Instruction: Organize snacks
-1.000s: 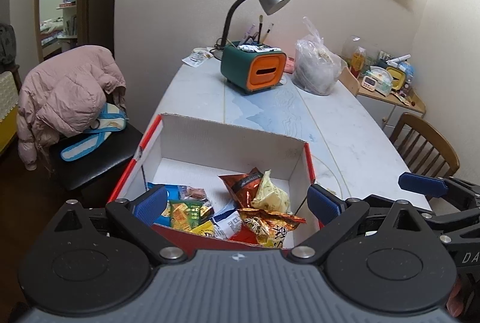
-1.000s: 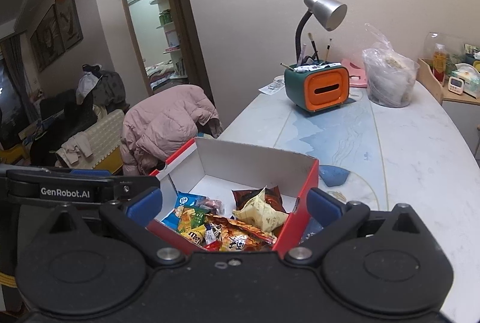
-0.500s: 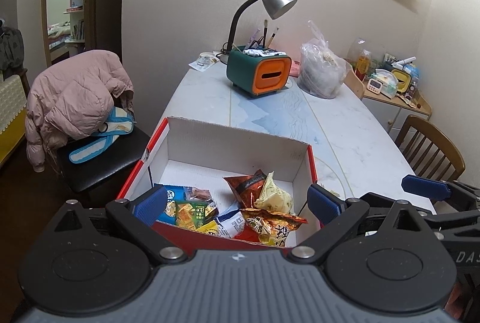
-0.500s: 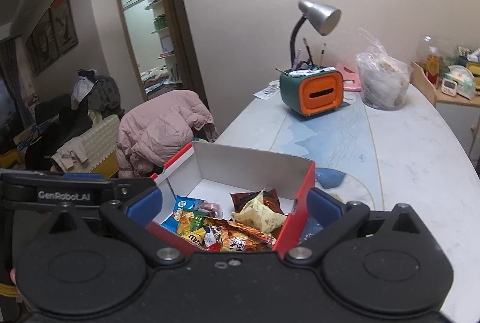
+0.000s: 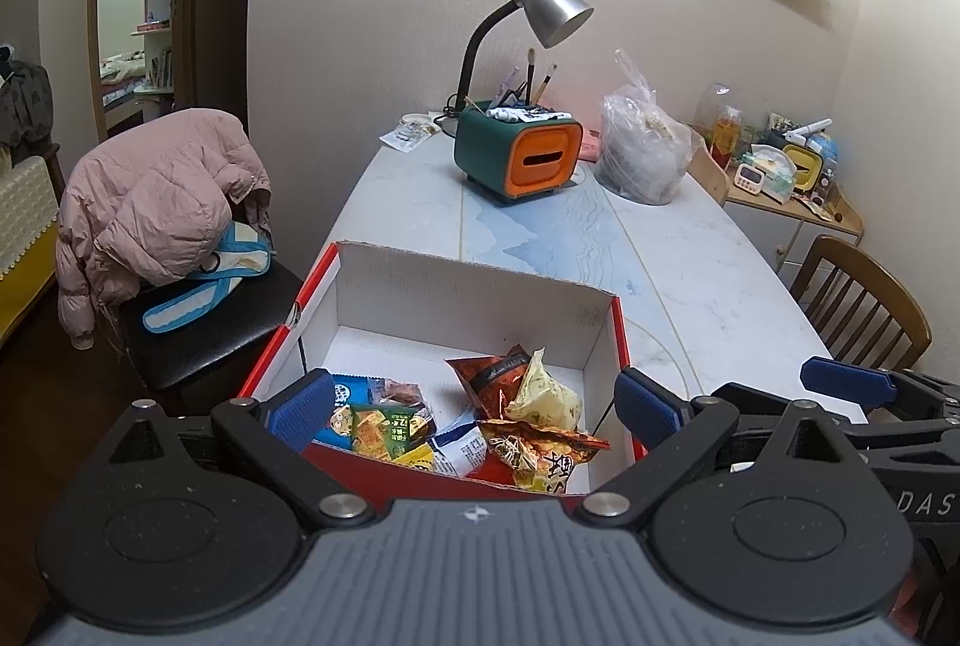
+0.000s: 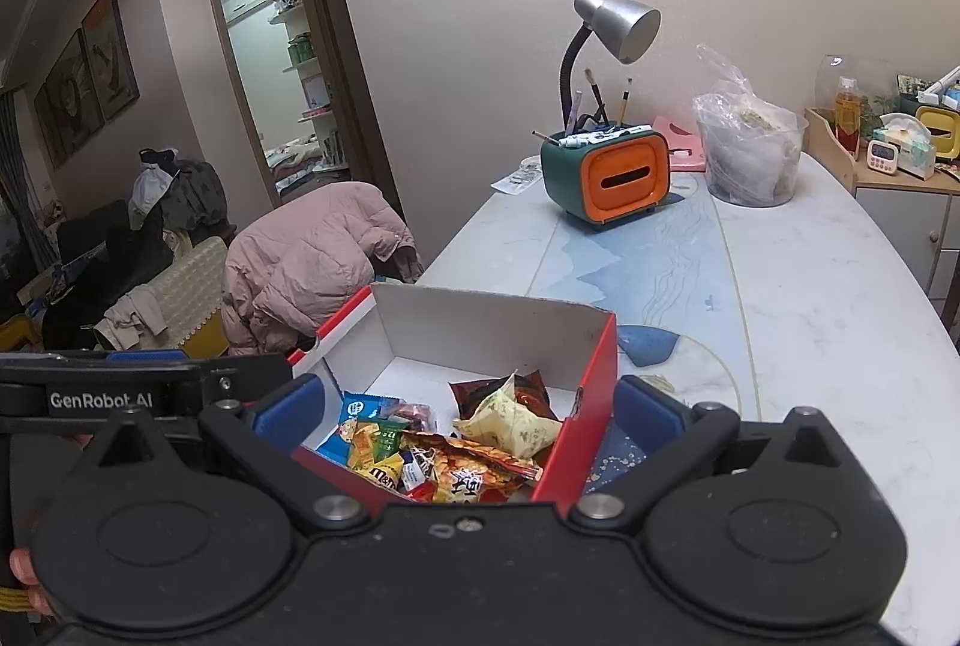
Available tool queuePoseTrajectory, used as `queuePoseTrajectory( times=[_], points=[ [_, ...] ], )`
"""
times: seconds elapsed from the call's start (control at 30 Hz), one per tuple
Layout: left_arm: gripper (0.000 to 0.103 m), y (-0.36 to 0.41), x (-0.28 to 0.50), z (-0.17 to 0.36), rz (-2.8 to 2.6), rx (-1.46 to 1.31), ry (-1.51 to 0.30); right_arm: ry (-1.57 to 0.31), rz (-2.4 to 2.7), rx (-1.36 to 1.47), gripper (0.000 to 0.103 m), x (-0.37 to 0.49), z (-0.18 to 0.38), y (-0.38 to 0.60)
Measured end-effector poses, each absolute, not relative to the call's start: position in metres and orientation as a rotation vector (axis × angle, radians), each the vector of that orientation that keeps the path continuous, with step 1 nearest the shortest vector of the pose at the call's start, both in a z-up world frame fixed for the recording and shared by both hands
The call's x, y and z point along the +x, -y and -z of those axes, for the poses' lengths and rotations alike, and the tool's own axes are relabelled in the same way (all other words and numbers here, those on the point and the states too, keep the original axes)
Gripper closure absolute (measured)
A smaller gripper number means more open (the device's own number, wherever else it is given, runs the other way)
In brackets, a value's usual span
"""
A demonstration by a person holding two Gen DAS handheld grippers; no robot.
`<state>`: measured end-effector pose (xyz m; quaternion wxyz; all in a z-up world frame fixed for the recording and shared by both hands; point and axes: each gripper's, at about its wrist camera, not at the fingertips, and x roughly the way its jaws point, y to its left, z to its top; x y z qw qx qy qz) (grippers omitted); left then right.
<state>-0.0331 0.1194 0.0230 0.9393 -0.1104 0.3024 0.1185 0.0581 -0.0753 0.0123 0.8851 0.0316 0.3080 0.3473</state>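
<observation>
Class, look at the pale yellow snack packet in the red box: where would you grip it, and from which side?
Probably from above, on the pale yellow packet's upstanding crimped top edge. It leans on the other packets, and the red box walls block a sideways approach.

Beyond my wide-spread left claw (image 5: 474,409), the red box (image 5: 480,280) stands open on top; its far half is bare floor, while snack packets (image 5: 480,430) crowd the near half. Past it the surface (image 5: 690,274) lies free up to the green-and-orange organiser (image 5: 519,156) and plastic bag (image 5: 642,153). The right claw (image 5: 846,382) crowds my right side.
</observation>
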Motion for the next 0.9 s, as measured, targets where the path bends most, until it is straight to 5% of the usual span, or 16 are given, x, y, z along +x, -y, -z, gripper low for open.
queuePoseTrajectory(
  times=[0.9],
  points=[
    [0.003, -0.1180, -0.0406, -0.0207, -0.258, -0.229, -0.623, -0.620, -0.693, 0.056, 0.000, 0.0555, -0.0161, 0.0773]
  ],
)
